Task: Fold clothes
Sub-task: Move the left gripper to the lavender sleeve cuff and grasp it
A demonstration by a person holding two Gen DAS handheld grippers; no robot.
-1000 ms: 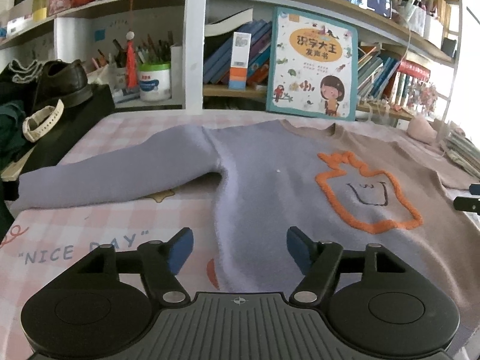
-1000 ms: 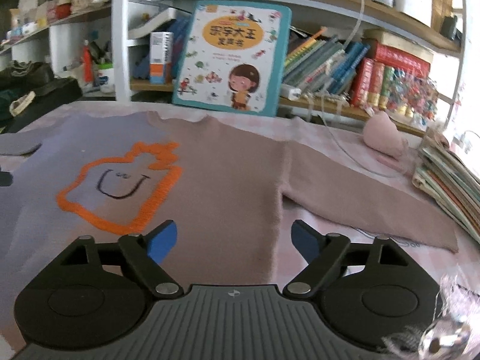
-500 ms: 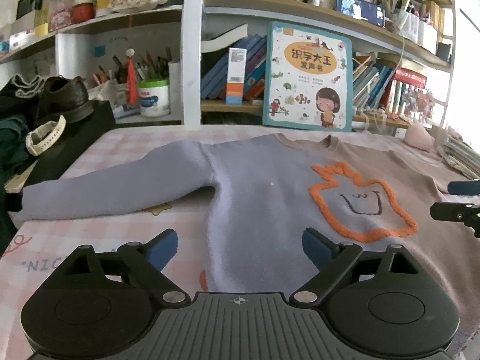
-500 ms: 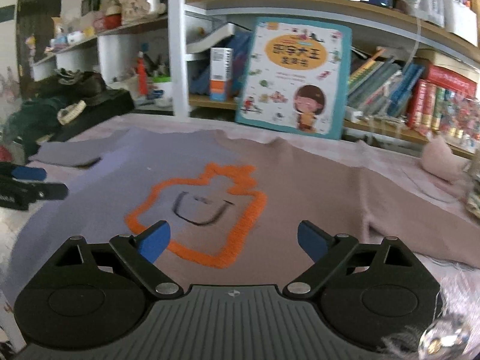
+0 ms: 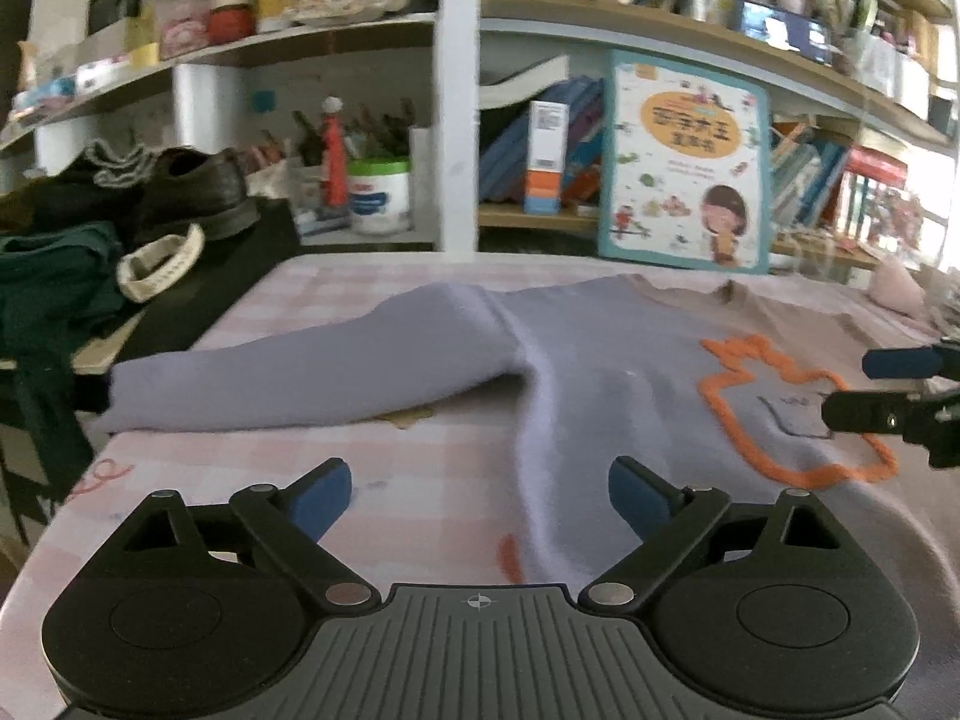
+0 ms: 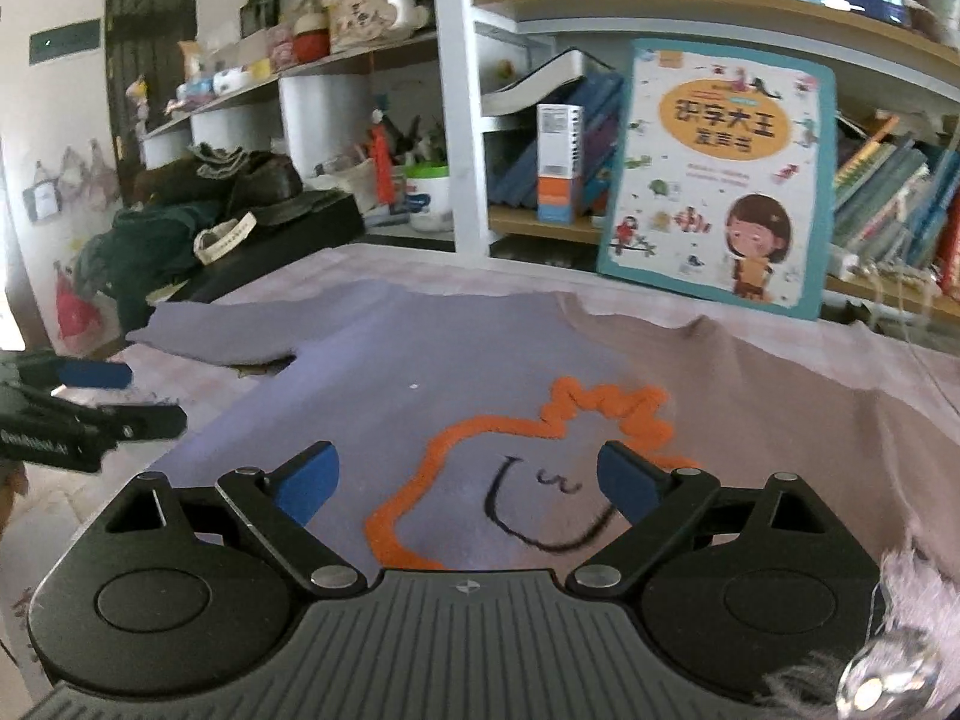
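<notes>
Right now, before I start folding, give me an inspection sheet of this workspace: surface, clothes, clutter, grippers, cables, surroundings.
Surface: table covered by a pink checked cloth with printed marks.
Job's things: sweater, half lilac and half beige, lies spread flat, front up, with an orange outline design; lilac sleeve stretched out sideways.
Clutter: dark shoe and dark green clothing on a black surface beside the table; pink soft item at the far corner.
Grippers: left gripper open, above the sweater's side edge; right gripper open, over the orange design; neither holds anything.
Cables: thin cord trailing across the beige side.
Surroundings: bookshelves with a children's book propped upright.
</notes>
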